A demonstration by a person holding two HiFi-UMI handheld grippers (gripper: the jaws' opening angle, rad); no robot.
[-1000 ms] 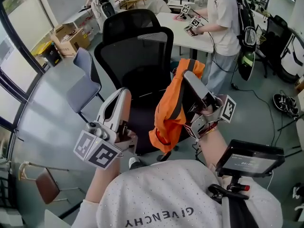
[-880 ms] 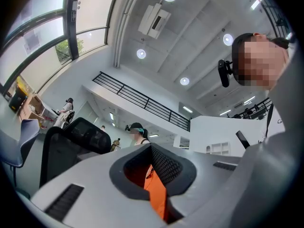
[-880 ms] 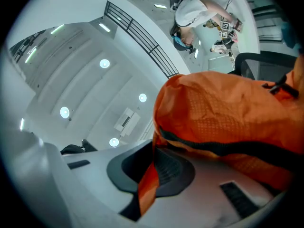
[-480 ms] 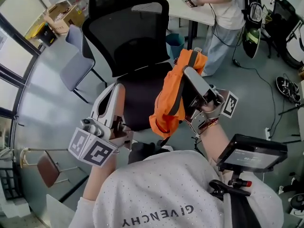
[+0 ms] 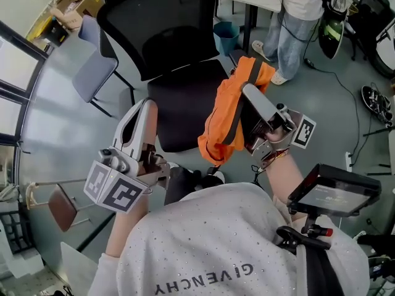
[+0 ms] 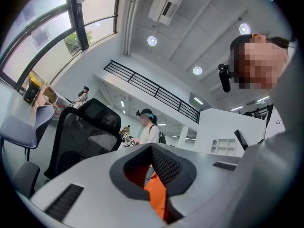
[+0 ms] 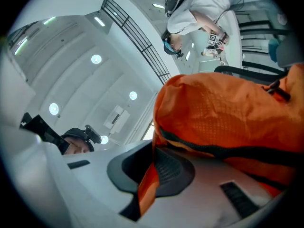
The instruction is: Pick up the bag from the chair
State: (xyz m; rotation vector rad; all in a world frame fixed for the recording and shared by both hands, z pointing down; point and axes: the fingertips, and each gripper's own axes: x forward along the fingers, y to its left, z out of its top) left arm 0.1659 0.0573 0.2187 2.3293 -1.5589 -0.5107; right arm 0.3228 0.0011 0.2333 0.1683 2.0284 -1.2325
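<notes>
The left hand-held gripper (image 5: 144,105) is pointing toward the black mesh chair (image 5: 157,29), its smooth white jaws pressed together with a thin orange sliver showing in their seam. To its right, the right hand-held gripper (image 5: 247,91) is pinching a fold of the crinkled orange bag (image 5: 223,125). The black-trimmed bag is draping over its jaws and hanging just before the chair's seat.

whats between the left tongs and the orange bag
Between the left tongs and the bag, the head view shows only the chair seat, lower down; the right tongs grip the bag.
</notes>
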